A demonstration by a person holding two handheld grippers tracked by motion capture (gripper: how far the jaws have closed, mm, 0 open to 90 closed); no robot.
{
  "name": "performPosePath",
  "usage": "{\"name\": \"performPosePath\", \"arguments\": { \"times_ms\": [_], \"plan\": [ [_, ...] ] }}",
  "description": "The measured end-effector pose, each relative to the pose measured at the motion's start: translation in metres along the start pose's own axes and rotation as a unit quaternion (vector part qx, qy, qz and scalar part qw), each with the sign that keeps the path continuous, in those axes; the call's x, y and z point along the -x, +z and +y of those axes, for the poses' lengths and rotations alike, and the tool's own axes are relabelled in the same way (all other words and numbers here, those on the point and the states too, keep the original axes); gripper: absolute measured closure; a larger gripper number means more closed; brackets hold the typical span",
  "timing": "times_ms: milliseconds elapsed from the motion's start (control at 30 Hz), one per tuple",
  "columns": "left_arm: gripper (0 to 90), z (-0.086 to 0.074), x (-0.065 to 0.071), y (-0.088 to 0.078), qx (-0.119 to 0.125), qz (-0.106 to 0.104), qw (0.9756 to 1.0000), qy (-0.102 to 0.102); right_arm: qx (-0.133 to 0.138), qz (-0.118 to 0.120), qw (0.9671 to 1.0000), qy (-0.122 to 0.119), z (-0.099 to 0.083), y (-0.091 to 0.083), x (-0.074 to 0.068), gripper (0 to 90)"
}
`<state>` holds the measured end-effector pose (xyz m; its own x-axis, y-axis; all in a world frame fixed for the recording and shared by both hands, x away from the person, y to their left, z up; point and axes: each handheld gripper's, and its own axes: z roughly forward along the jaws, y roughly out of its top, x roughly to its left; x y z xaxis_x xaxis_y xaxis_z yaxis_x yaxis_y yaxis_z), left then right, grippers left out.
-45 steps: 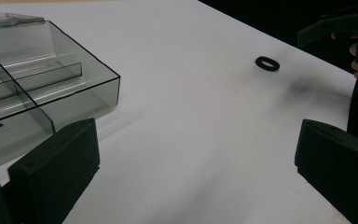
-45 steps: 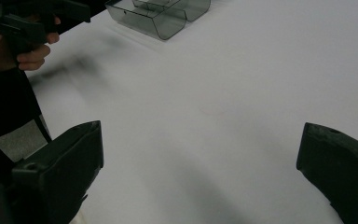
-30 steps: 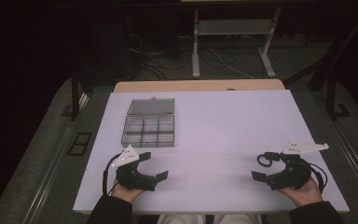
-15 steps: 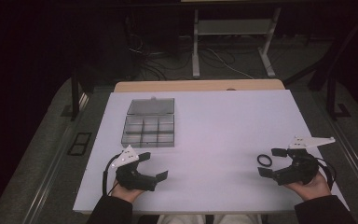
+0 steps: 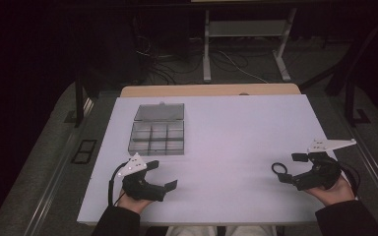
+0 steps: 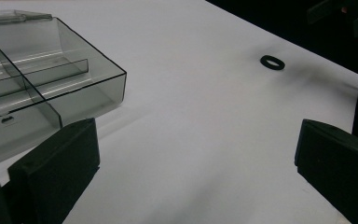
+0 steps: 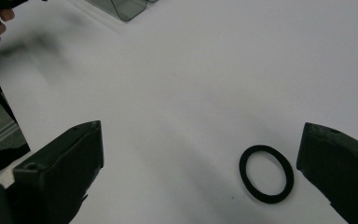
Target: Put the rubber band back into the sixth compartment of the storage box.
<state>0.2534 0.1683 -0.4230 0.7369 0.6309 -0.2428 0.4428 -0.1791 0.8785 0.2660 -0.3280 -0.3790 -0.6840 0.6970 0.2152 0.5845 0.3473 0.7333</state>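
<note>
A small black rubber ring [image 5: 278, 169] lies flat on the white surface [image 5: 236, 132], near its front right part, and the right tool [image 5: 297, 168] is the 1 placed to take it: in the high view the ring sits just beside the tool's 2 jaw tips, on their left, close to the gap between them. In the right gripper view the ring [image 7: 266, 173] lies between the 2 spread jaws but well off centre, close to the jaw at the right of that view and far from the other, not touching either. The right tool is open and holds nothing. The ring is round, so it has no long axis to line up with; judging from this, the coming move turns on shifting the tool sideways toward the ring until it is centred, then lowering and closing across its rim. The left tool [image 5: 156, 176] is also open and empty, resting low at the front left, well apart from the ring [image 6: 272, 62], which shows far off in the left gripper view. A clear plastic compartment box [image 5: 158, 130], lid open, stands just beyond the left tool; its 6 compartments look empty.
</note>
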Motion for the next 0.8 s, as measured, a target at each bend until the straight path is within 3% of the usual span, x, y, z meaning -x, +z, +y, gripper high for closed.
{"name": "performPosePath", "arguments": {
  "times_ms": [467,800],
  "plan": [
    [0.0,0.0,0.0,0.0,-0.002,-0.001,1.0,0.0,-0.029,-0.009,0.9995,-0.003,0.007,-0.004,0.019,0.0],
    [0.0,0.0,-0.001,0.001,-0.002,-0.001,1.0,0.001,-0.041,0.0,0.9991,-0.009,0.01,0.005,0.033,0.0]
  ]
}}
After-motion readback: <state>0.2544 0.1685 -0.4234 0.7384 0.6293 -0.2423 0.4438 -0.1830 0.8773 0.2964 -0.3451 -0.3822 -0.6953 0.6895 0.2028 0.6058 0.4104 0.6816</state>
